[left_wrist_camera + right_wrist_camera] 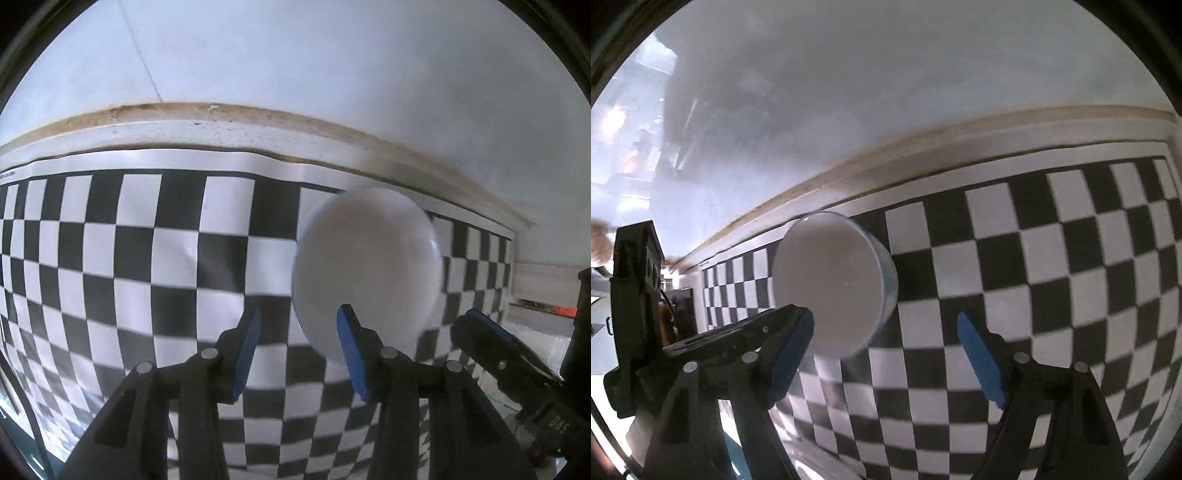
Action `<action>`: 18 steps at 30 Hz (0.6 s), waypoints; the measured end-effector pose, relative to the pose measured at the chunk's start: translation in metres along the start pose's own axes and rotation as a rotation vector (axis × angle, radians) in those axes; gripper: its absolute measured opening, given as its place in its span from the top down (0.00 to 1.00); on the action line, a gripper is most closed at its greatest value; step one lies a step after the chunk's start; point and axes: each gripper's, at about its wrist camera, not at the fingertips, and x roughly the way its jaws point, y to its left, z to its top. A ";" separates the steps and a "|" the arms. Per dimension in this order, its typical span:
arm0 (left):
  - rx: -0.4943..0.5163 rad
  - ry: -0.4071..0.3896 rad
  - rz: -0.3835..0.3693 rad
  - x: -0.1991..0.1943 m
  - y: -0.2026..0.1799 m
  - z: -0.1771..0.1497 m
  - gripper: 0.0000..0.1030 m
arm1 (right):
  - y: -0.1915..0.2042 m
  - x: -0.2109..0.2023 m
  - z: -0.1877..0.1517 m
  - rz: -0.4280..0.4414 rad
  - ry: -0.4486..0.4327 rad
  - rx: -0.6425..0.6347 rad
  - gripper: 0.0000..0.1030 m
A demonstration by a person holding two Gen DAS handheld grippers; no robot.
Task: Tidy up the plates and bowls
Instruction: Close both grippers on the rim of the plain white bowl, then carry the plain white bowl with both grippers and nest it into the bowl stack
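A white round bowl (365,273) with a pale blue outer wall (831,284) stands on the black-and-white checkered mat (147,258) near its back edge. My left gripper (299,332) hangs above the mat, open, with nothing between its blue pads. Its right finger (351,354) overlaps the bowl's near rim in the picture; the bowl lies beyond and to the right of the gap. My right gripper (886,332) is open wide, and the bowl sits just ahead of its left finger (794,354). No pad presses on the bowl. The picture is blurred.
A pale ledge (221,125) and a white wall run along the mat's far side. Each gripper shows in the other's view: the right gripper (498,350) at the right, the left gripper's black body (635,295) at the left. The mat (1034,258) spreads to the right.
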 end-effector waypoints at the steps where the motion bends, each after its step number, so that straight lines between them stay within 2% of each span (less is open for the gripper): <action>1: -0.002 0.004 -0.002 0.003 0.001 0.002 0.61 | -0.002 0.005 0.000 -0.001 0.006 0.000 0.29; 4: 0.002 0.020 0.007 0.013 0.002 0.013 0.61 | 0.000 0.020 0.002 -0.004 0.027 0.015 0.44; 6: 0.010 0.019 0.021 0.017 0.003 0.016 0.62 | -0.001 0.027 0.006 -0.017 0.036 0.021 0.61; 9: 0.028 0.006 0.038 0.019 0.002 0.017 0.84 | -0.002 0.032 0.002 -0.051 0.034 0.022 0.83; 11: 0.039 -0.002 0.034 0.019 0.002 0.017 0.87 | -0.003 0.035 0.002 -0.062 0.039 0.019 0.90; 14: 0.055 -0.006 0.030 0.019 0.001 0.017 0.90 | -0.001 0.035 0.001 -0.089 0.029 0.003 0.91; 18: 0.085 -0.028 0.076 0.016 -0.010 0.015 0.90 | -0.002 0.031 -0.001 -0.099 0.017 0.001 0.91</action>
